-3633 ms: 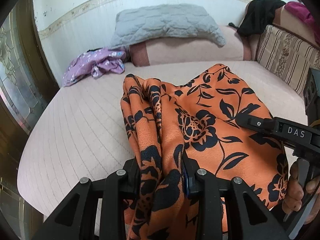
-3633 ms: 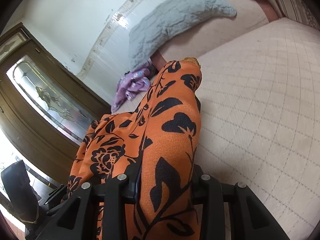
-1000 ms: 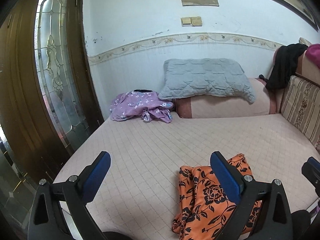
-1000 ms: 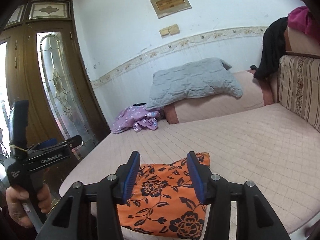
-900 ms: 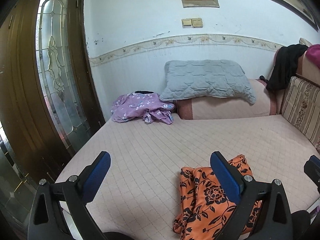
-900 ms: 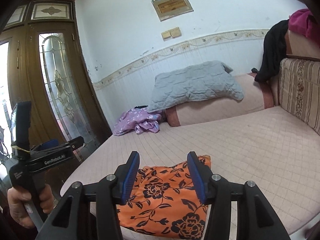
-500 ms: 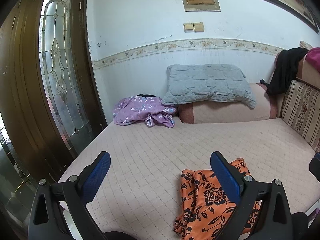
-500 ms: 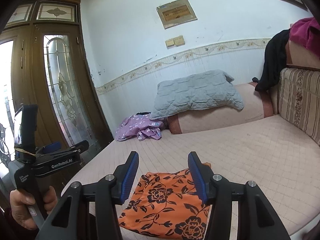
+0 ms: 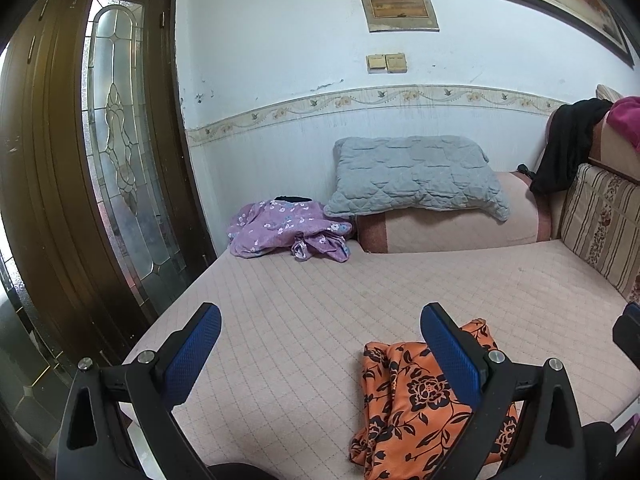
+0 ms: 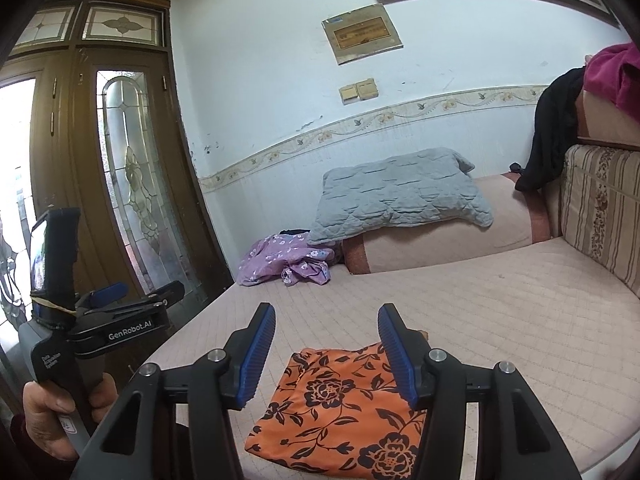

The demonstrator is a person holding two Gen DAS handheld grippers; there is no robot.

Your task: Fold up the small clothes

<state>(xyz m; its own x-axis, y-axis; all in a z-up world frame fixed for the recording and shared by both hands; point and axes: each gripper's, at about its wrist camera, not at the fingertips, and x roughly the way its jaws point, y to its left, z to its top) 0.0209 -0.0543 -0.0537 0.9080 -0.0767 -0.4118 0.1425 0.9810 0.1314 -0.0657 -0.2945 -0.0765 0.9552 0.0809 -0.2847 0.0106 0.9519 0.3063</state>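
Pink quilted bedding covers the bed (image 9: 320,300), which is set against a white wall with a flowered border strip. At the head of the bed a grey pillow (image 9: 412,176) is propped on a pink bolster (image 9: 452,230), and a crumpled purple garment (image 9: 288,230) is heaped just beside them, next to a dark wooden door (image 9: 80,180) with a leaded glass panel. A striped cushion (image 9: 600,220) is seen along the right side, with a black cloth (image 9: 568,144) draped over the furniture above it. Two light switches (image 9: 386,63) and a small framed plaque (image 9: 398,8) are fixed on the wall.

The folded orange cloth (image 10: 344,408) with black flowers is laid flat near the front edge of the bed, well apart from the purple garment and touched by neither tool. In the right wrist view it is seen as a neat rectangle; in the left wrist view its near side looks rumpled.

The left gripper (image 9: 320,354) is held above the bed with its blue-padded fingers spread wide and nothing between them; the cloth is seen beyond its right finger. The right gripper (image 10: 327,354) is also held with its fingers apart and nothing clasped, the cloth being framed below them. In the right wrist view the left gripper's handle is seen clasped in the person's left hand (image 10: 60,416) beside the door.
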